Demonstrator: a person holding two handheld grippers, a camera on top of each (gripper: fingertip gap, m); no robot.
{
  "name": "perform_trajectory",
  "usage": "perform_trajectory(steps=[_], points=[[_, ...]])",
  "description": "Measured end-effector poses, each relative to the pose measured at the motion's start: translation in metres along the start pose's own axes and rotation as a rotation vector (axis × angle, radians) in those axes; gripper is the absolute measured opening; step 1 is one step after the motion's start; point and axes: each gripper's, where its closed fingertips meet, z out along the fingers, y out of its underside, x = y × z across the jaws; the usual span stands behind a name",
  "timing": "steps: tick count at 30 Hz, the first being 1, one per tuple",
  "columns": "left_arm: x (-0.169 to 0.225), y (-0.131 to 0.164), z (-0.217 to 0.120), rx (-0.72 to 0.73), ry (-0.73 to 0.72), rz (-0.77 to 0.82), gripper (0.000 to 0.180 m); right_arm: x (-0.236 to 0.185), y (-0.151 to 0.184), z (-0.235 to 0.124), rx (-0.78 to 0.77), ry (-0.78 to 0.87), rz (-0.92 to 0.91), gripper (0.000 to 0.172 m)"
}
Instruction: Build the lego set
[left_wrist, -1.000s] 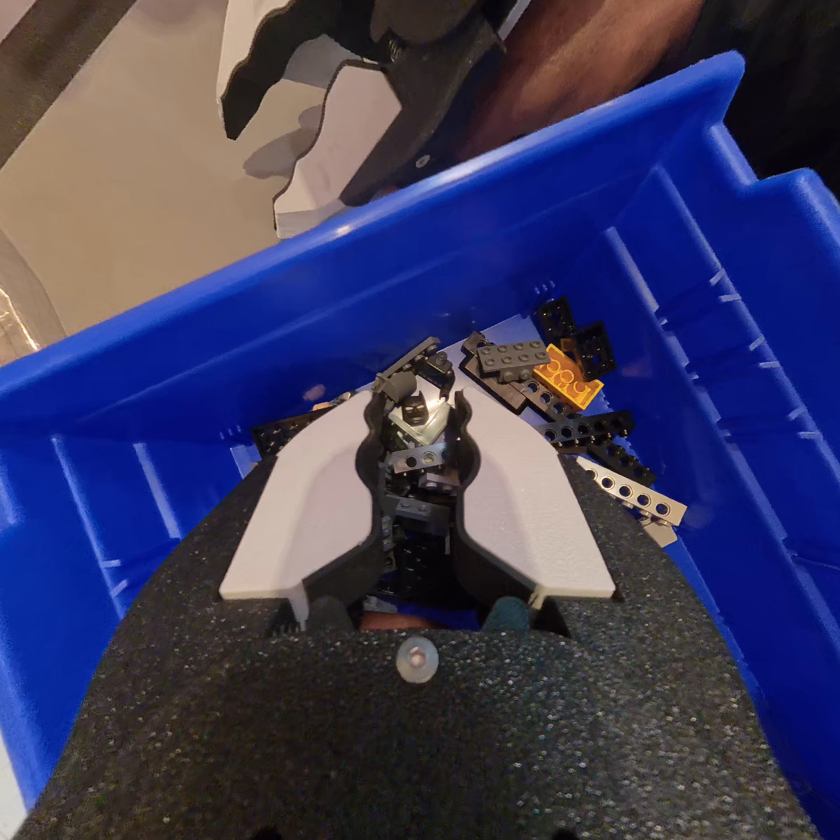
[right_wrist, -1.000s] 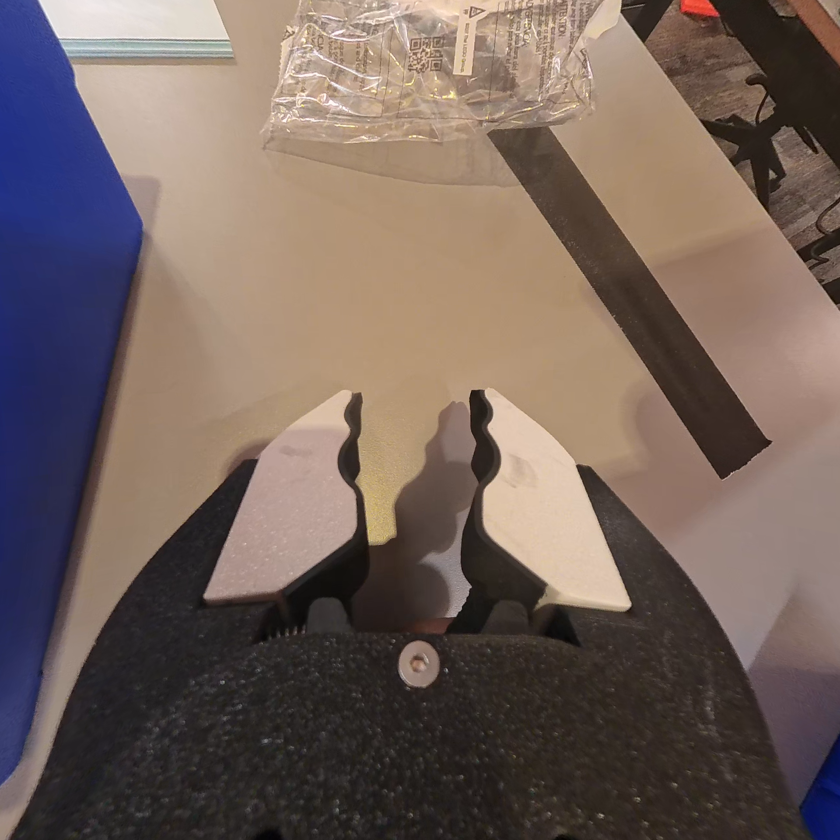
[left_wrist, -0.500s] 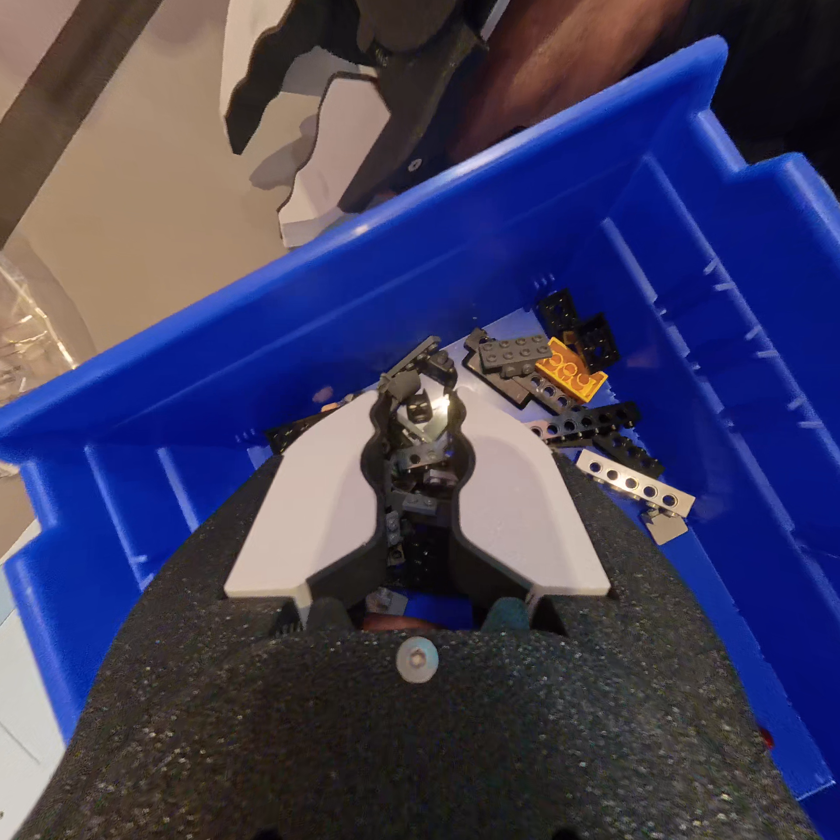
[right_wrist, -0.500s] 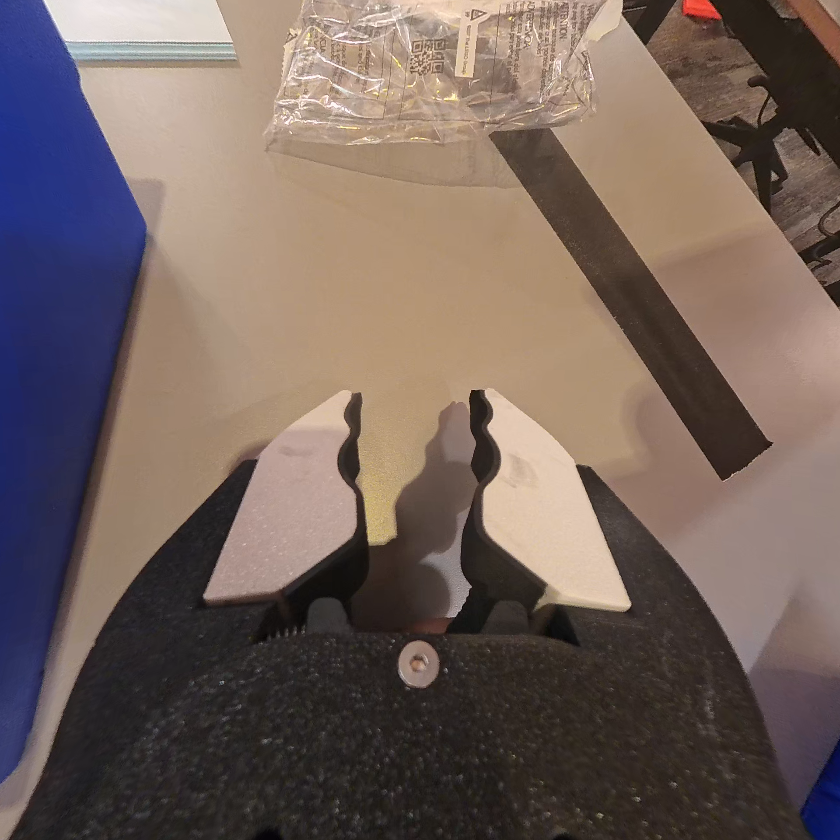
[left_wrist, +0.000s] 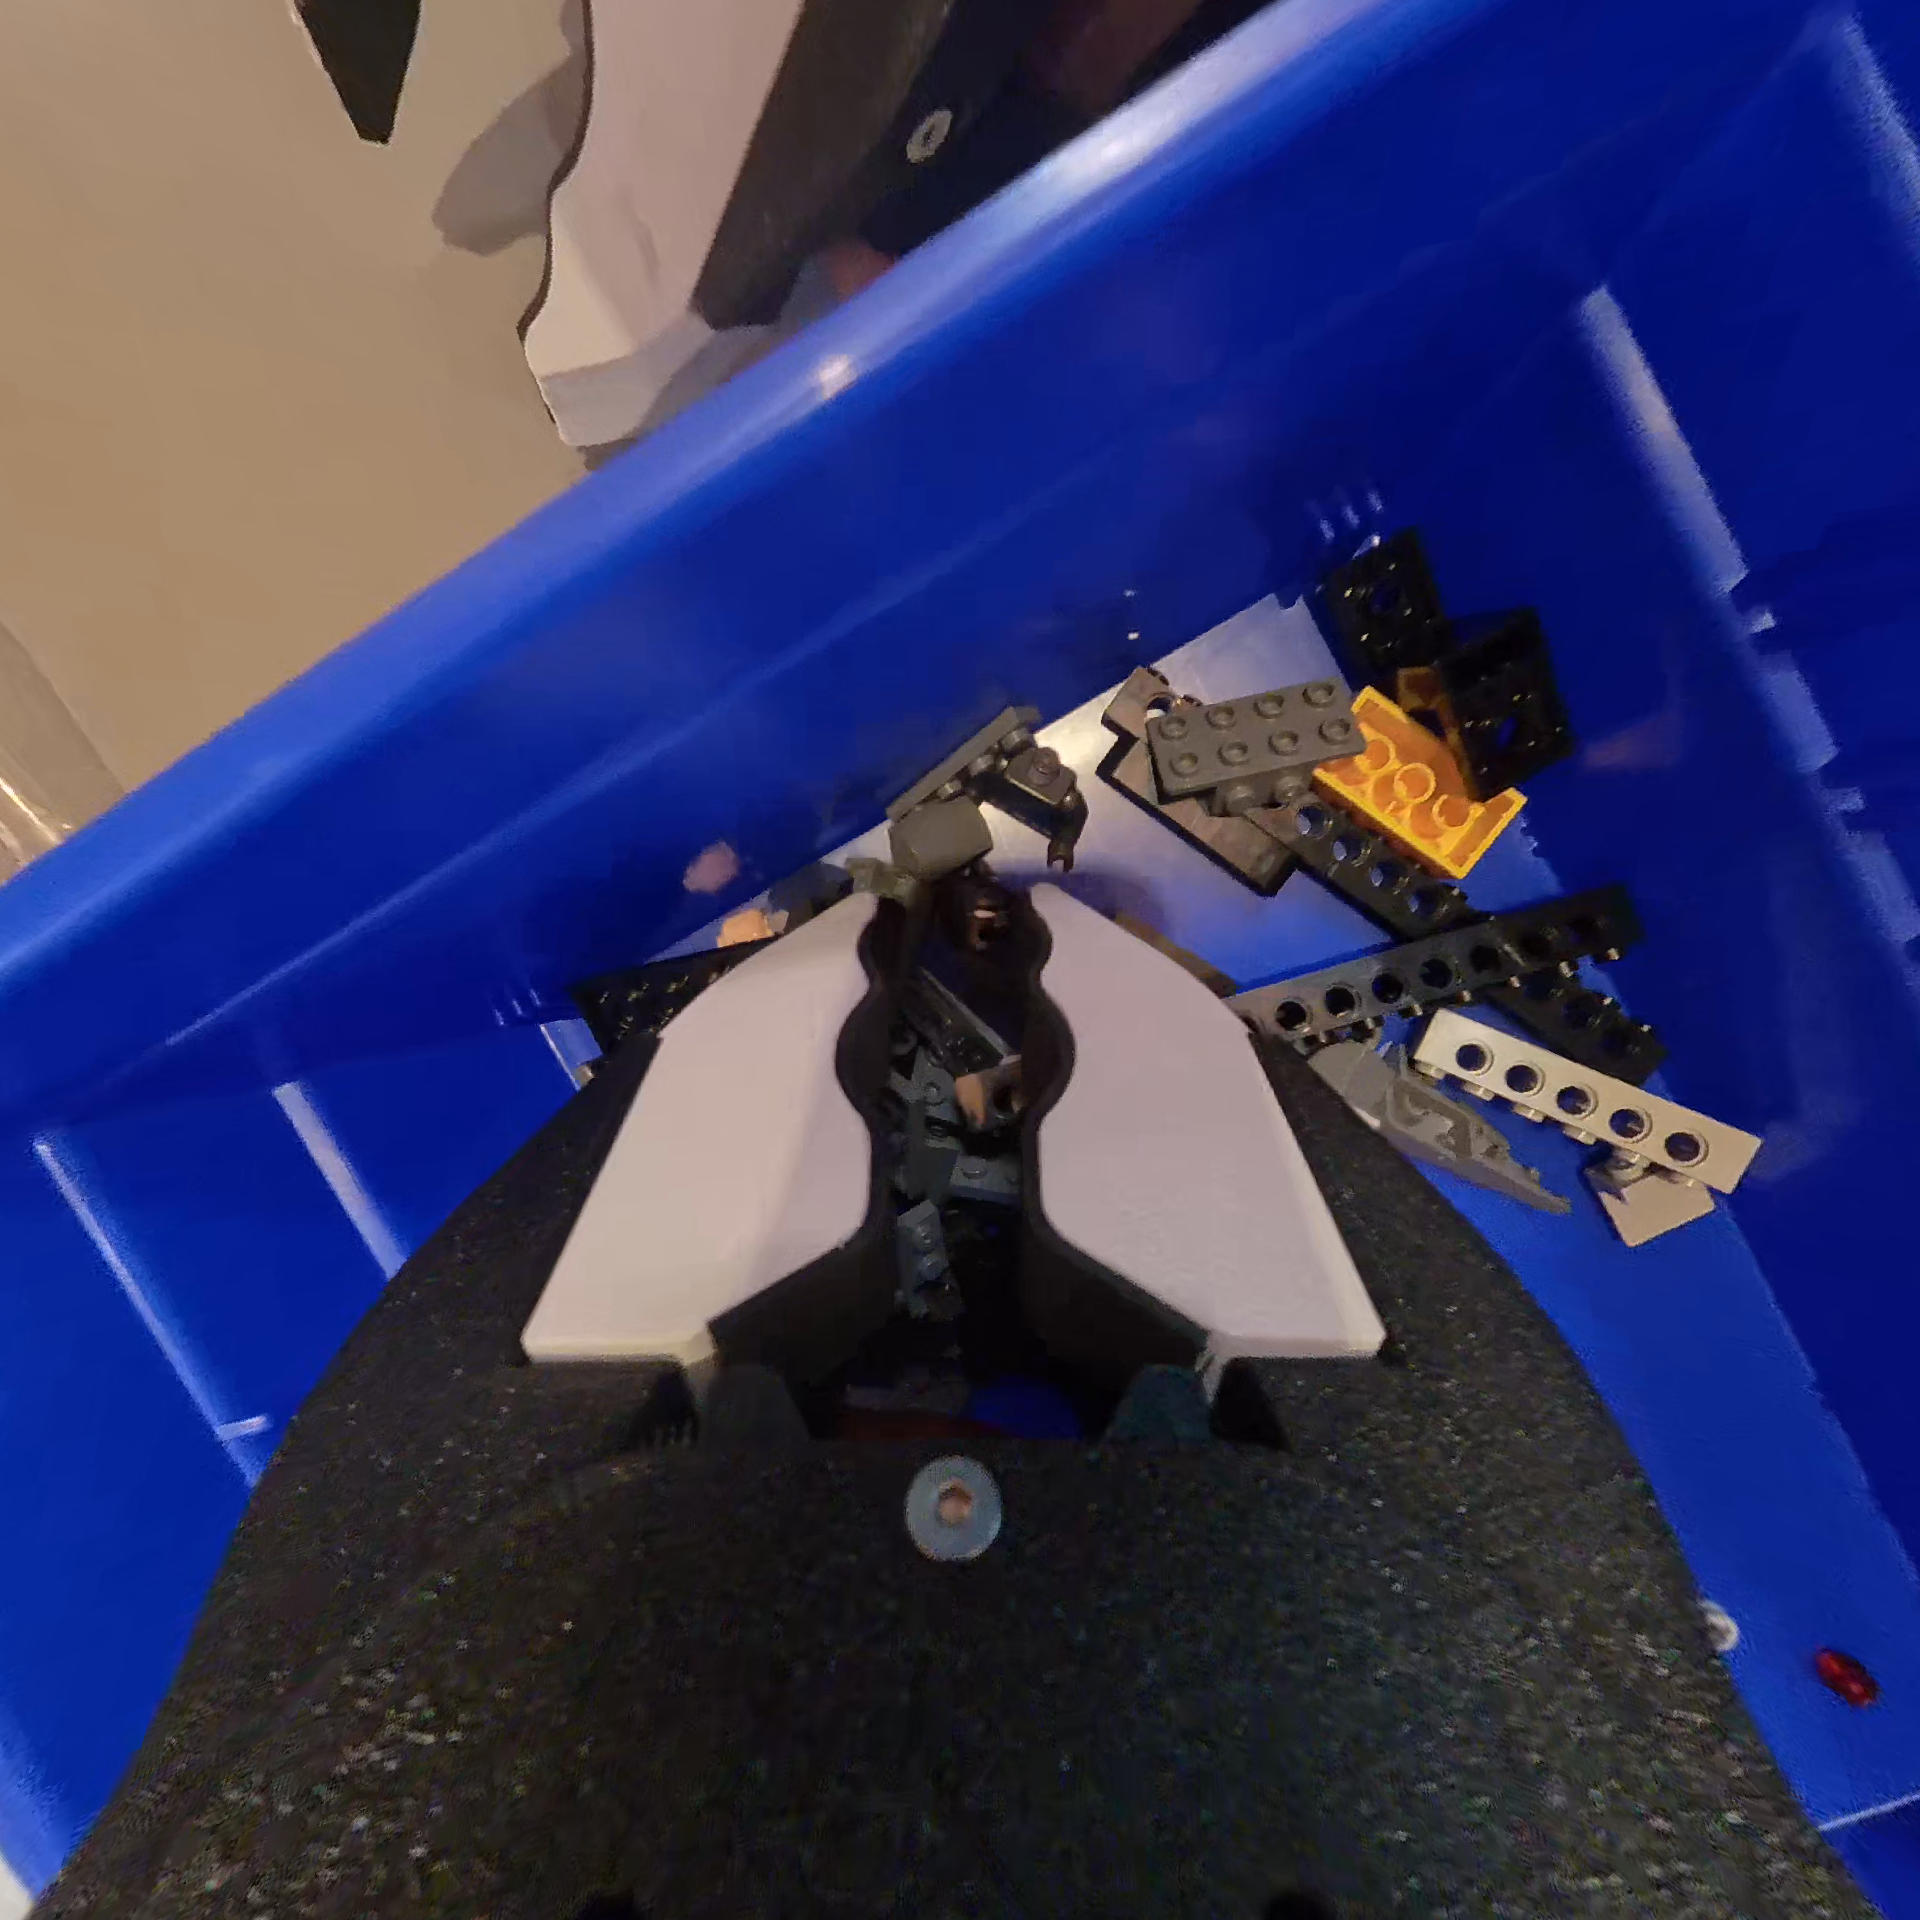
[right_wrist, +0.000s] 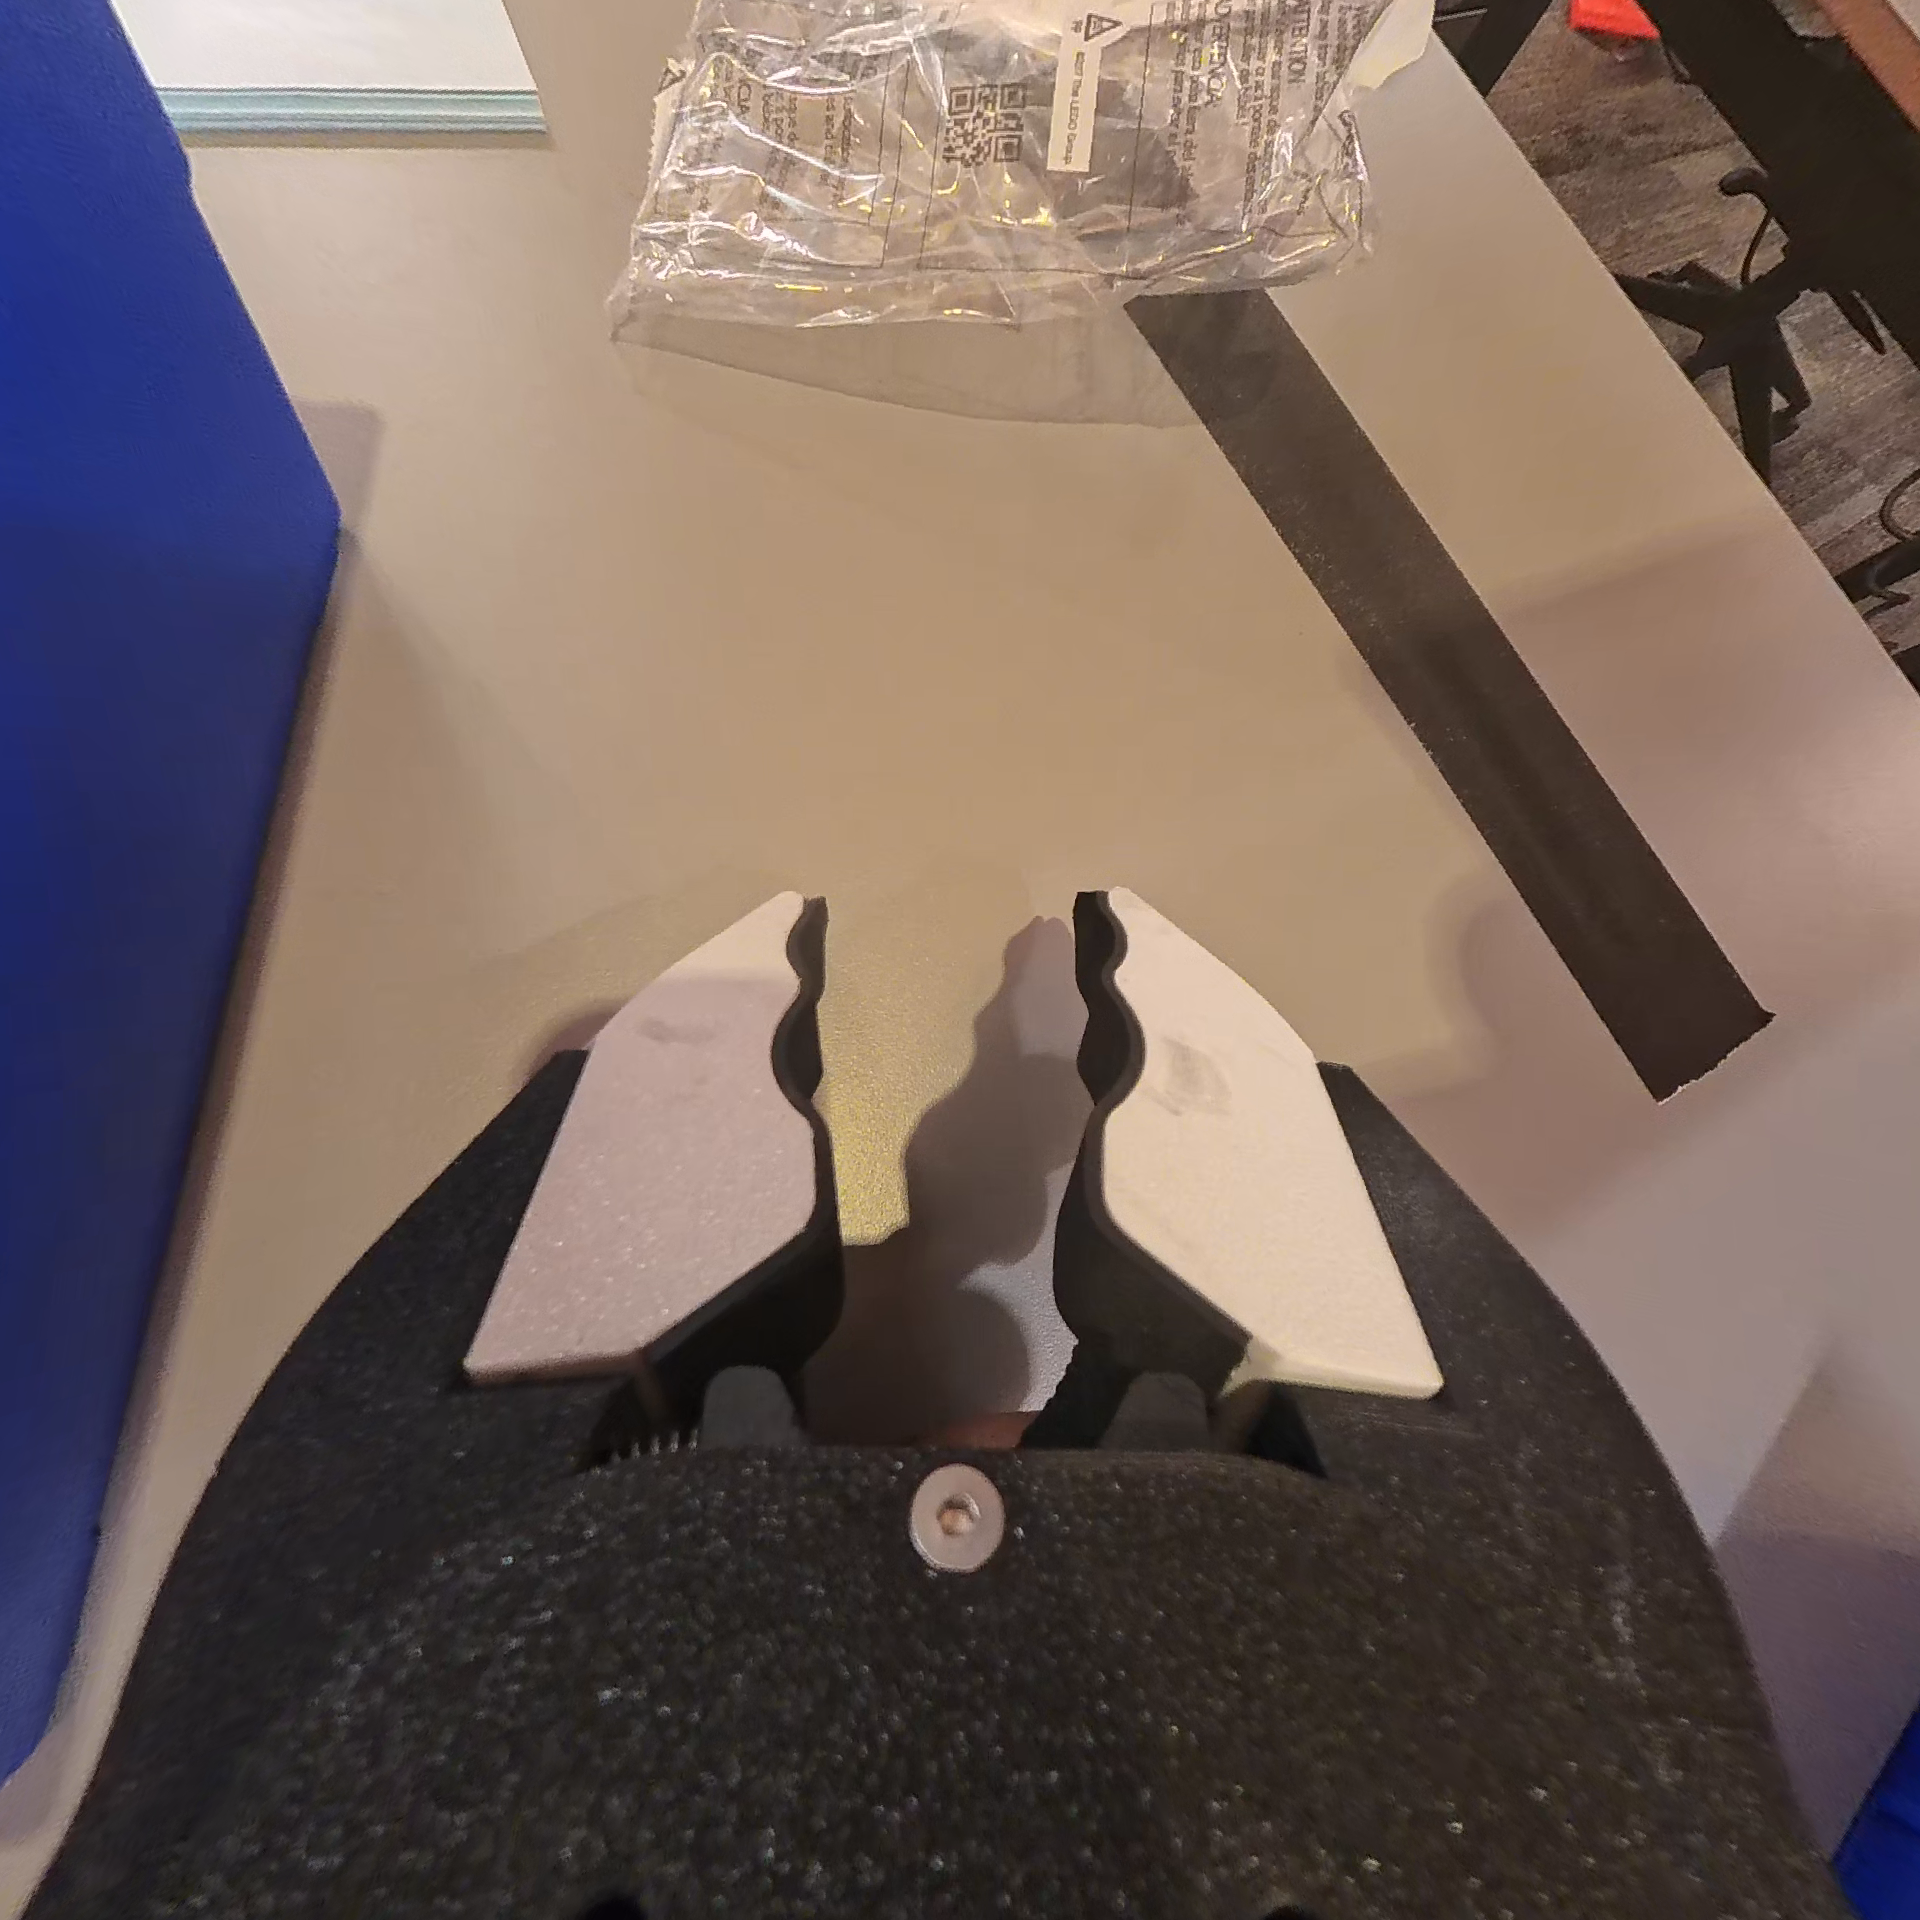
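In the left wrist view my left gripper (left_wrist: 951, 914) reaches down into a blue bin (left_wrist: 727, 582). Its fingers are shut on a dark grey and black toy-brick assembly (left_wrist: 940, 836), which fills the gap between the pads and sticks out past the tips with a small clawed arm. Loose bricks lie on the bin floor to the right: a dark grey studded plate (left_wrist: 1252, 743), an orange brick (left_wrist: 1423, 805) and a light grey beam with holes (left_wrist: 1579, 1101). My right gripper (right_wrist: 951, 904) is open and empty, low over the bare beige table (right_wrist: 831, 623).
A crumpled clear plastic bag (right_wrist: 997, 156) lies ahead of the right gripper. A black tape strip (right_wrist: 1507, 665) runs diagonally on the right, near the table edge. The bin's outer wall (right_wrist: 135, 623) stands at the left. A white finger (left_wrist: 603, 260) of the right gripper shows beyond the bin's far wall. Measured from the fingertips, the dark grey studded plate (left_wrist: 1252, 743) is 4 centimetres or so from the left gripper and 12 centimetres from the right.
My left fingers have closed in steadily on the brick assembly, and the gripper has tilted and shifted inside the bin. The right gripper has stayed still and open.
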Motion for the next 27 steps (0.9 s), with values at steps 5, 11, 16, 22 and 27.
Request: perform_trajectory(steps=[5, 11, 16, 22, 27], points=[[0.0010, 0.0032, -0.0014, -0.025, -0.019, 0.045, 0.024, -0.0001, 0.0002, 0.0002, -0.001, -0.001, -0.001, 0.047], [0.0008, 0.0031, -0.0033, -0.029, -0.046, 0.094, 0.024, -0.0002, 0.0002, 0.0004, -0.002, -0.001, -0.001, 0.047], [0.0017, -0.0034, -0.0061, -0.012, -0.073, 0.131, 0.022, -0.0002, 0.0003, 0.0005, -0.003, -0.002, -0.001, 0.047], [0.0049, 0.0007, 0.0016, -0.036, -0.034, 0.130, 0.016, -0.0004, 0.0004, 0.0007, -0.005, -0.003, 0.000, 0.047], [0.0055, 0.0005, 0.0032, -0.040, -0.014, 0.112, 0.018, -0.0005, 0.0004, 0.0008, -0.006, -0.003, -0.001, 0.047]])
